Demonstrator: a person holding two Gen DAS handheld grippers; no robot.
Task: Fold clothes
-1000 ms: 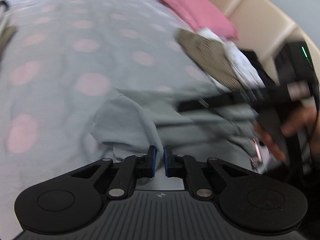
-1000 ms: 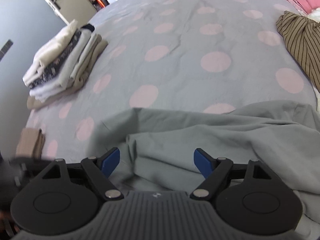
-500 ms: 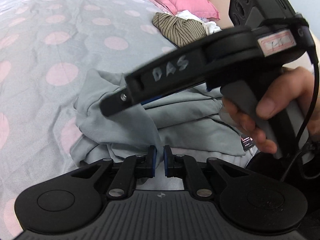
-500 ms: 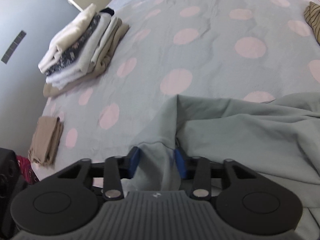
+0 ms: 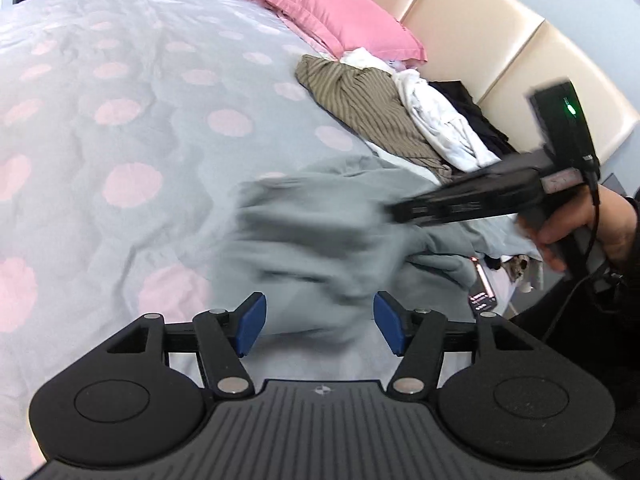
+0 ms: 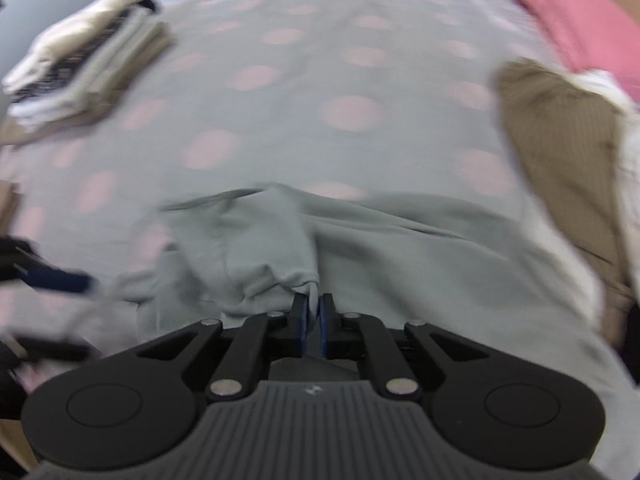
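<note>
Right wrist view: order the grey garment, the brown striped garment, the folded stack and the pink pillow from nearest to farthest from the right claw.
1. Grey garment: pinched in the right claw.
2. Brown striped garment: on the right, partway up the bed.
3. Folded stack at far left and pink pillow at far right: both farthest, too close to call.

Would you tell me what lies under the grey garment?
The grey garment rests on the pink-dotted bedspread, shut in the right gripper. Whatever its folds cover is hidden.
</note>
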